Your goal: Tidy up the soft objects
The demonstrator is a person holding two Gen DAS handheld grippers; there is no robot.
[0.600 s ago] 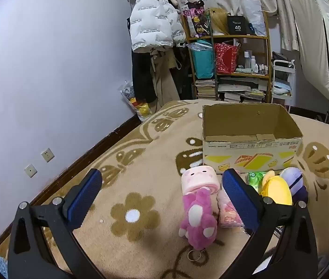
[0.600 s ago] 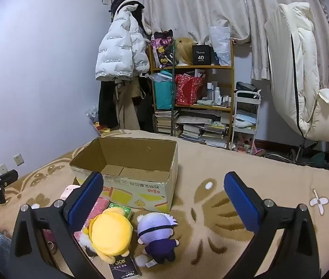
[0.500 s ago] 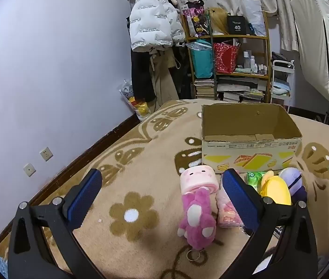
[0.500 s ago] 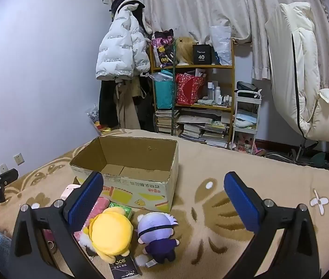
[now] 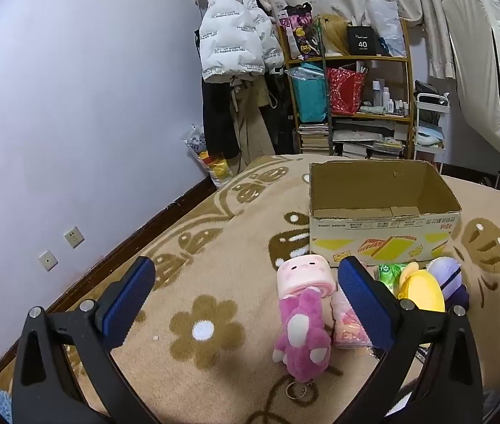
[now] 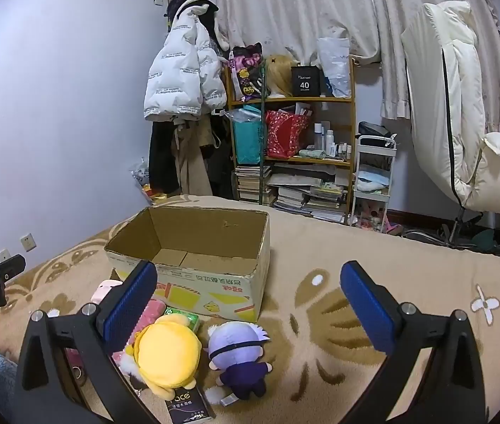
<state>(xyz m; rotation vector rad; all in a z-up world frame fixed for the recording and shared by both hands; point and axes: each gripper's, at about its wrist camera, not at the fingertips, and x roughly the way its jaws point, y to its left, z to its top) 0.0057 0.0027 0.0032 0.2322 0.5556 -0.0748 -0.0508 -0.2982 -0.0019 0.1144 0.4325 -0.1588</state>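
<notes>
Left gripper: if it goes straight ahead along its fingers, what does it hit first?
Probably the blanket, a bare patch left of the pink plush. The left gripper is open, tilted down, nothing between its fingers. The plush sits right of centre; depth is unclear.

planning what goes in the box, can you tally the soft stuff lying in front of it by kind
Plush toys: 4 (magenta plush, pink roll-shaped plush, yellow plush, purple-haired doll)
Soft packs: 2 (green tissue pack, pink pack)
Total: 6
All lie on the blanket; the cardboard box holds none that can be seen.
</notes>
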